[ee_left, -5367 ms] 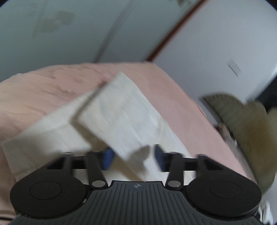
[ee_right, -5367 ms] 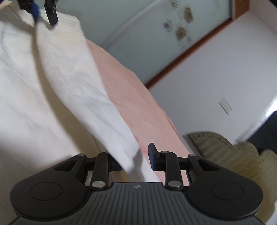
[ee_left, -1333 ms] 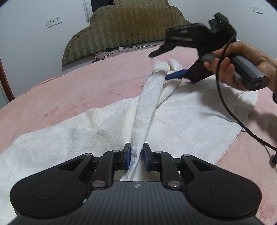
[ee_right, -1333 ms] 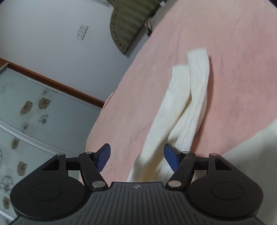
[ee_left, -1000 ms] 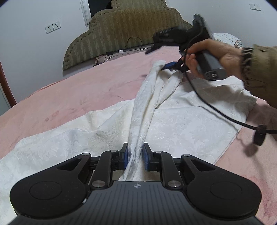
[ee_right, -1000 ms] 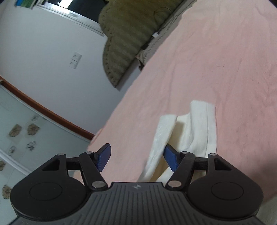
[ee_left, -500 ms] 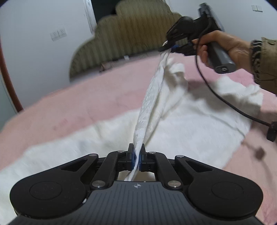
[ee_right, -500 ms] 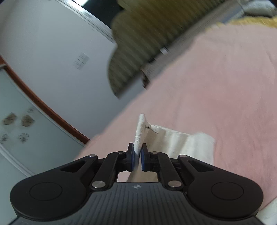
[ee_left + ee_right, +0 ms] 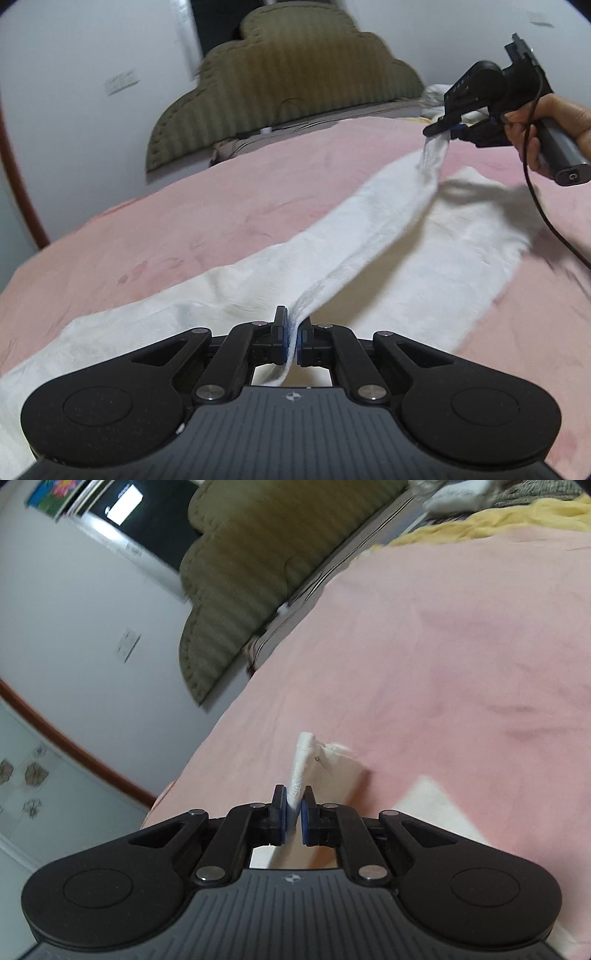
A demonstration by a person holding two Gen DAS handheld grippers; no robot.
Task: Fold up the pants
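Note:
White pants (image 9: pixel 369 236) lie spread on a pink bedspread (image 9: pixel 221 206). My left gripper (image 9: pixel 293 332) is shut on a raised fold of the pants at the near end. The fold runs up and away as a taut ridge to my right gripper (image 9: pixel 452 131), held in a hand at the upper right, which is pinched shut on the far end and lifts it off the bed. In the right wrist view my right gripper (image 9: pixel 293 812) is shut on a white corner of the pants (image 9: pixel 301 764), which sticks up between the blue pads.
An olive padded headboard (image 9: pixel 288 85) stands at the far edge of the bed, against a white wall. A black cable (image 9: pixel 546 221) hangs from the right gripper's handle. Yellow bedding (image 9: pixel 498 517) lies beyond the pink bedspread (image 9: pixel 461 646).
Both grippers have closed on the pants. The right gripper has lifted its end and carried it to the right, pulling the bunched fold into a long stretched ridge.

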